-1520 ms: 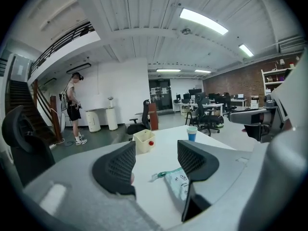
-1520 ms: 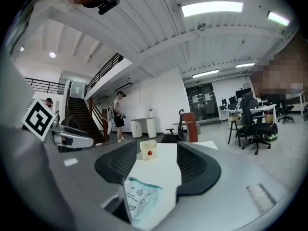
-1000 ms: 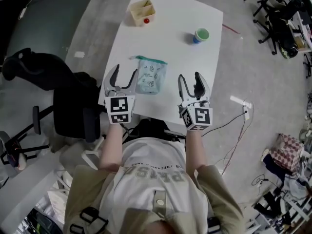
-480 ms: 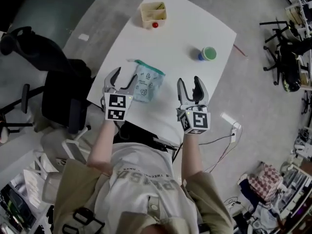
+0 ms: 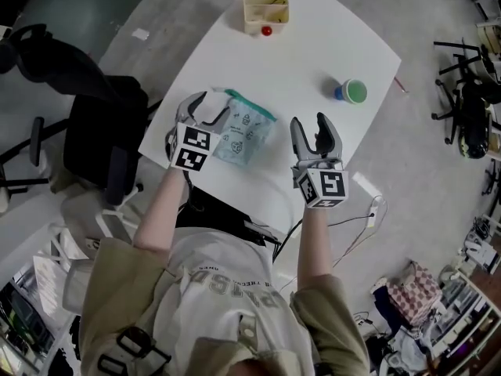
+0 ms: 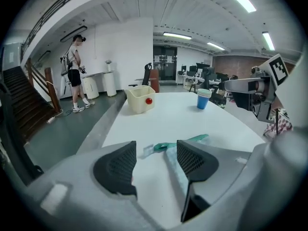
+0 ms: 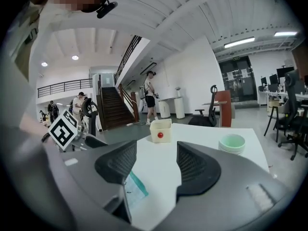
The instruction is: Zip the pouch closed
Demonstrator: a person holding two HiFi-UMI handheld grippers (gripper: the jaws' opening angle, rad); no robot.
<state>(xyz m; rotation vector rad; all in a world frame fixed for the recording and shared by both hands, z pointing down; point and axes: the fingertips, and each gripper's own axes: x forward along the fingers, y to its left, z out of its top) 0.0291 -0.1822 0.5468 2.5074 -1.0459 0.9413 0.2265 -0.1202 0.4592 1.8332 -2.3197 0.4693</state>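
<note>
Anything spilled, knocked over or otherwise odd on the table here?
Nothing stands out. The pouch lies flat on the table by the open left gripper; the cups and the box stand upright, a red ball beside the box. The right gripper is open and empty.

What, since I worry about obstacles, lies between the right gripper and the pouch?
Only bare table lies between the right gripper and the pouch, as the head view shows.
</note>
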